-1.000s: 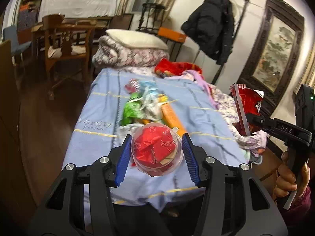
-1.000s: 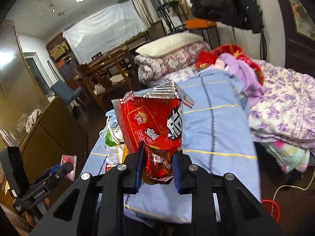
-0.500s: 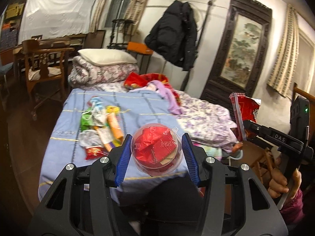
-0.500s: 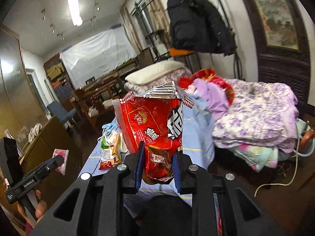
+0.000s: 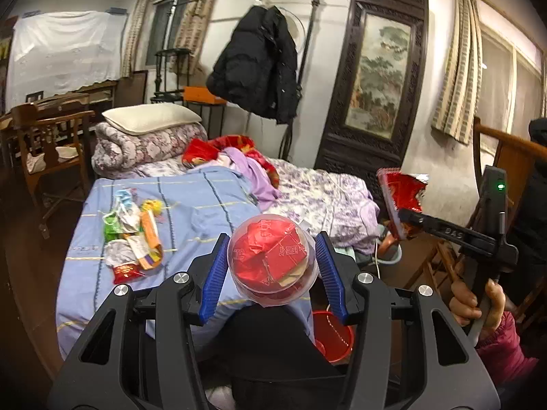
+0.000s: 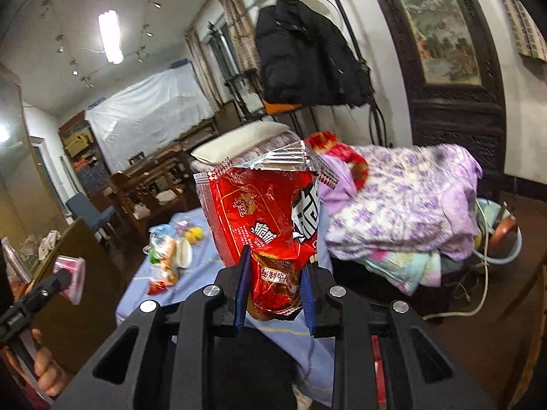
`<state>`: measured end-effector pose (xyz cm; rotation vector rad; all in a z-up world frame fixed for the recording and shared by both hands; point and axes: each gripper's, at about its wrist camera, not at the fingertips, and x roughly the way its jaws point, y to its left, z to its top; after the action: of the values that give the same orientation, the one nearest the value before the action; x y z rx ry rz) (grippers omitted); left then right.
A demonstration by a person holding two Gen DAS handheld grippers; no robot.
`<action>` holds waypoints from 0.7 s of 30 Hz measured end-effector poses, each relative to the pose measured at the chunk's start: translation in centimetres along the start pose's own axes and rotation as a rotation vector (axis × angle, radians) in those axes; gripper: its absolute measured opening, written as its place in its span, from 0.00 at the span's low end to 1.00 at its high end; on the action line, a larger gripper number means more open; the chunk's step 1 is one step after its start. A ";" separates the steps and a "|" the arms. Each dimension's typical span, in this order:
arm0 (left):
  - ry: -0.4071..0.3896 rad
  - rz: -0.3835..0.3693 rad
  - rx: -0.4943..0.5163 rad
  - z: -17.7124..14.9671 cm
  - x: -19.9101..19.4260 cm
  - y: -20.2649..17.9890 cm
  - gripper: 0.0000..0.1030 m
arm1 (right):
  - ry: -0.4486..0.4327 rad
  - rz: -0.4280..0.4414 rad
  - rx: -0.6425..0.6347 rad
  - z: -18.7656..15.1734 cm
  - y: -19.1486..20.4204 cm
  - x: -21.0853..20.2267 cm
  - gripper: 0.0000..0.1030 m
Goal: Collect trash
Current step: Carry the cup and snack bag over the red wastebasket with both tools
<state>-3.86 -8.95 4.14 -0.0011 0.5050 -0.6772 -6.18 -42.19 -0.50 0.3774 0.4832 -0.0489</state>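
Change since a second ago: you have drawn both grippers back from the bed point(image 5: 191, 205); the trash pile point(image 5: 133, 235) now sits far left, and a red bin point(image 5: 333, 336) has come into view by the bed's near corner.

Left gripper point(image 5: 271, 256): fingers part open, clamped on a clear cup point(image 5: 271, 256) stuffed with red wrappers. Cup lies on its side, long axis along the fingers, one round end facing your camera.

Right gripper point(image 6: 275, 285): fingers narrow, pinching the lower end of a red bag point(image 6: 263, 212). Bag stands upright, long axis vertical, torn foil mouth up, held in the air.

Pile remains on the blue sheet.
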 end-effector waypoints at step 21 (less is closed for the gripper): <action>0.249 -0.047 0.043 -2.6 12.2 -3.1 0.49 | 0.550 -0.241 0.424 -18.9 -20.7 18.1 0.52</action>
<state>1.19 -18.31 -3.09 0.1134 0.7311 -0.7384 -1.32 -53.76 -31.47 0.7535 1.0682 -0.2895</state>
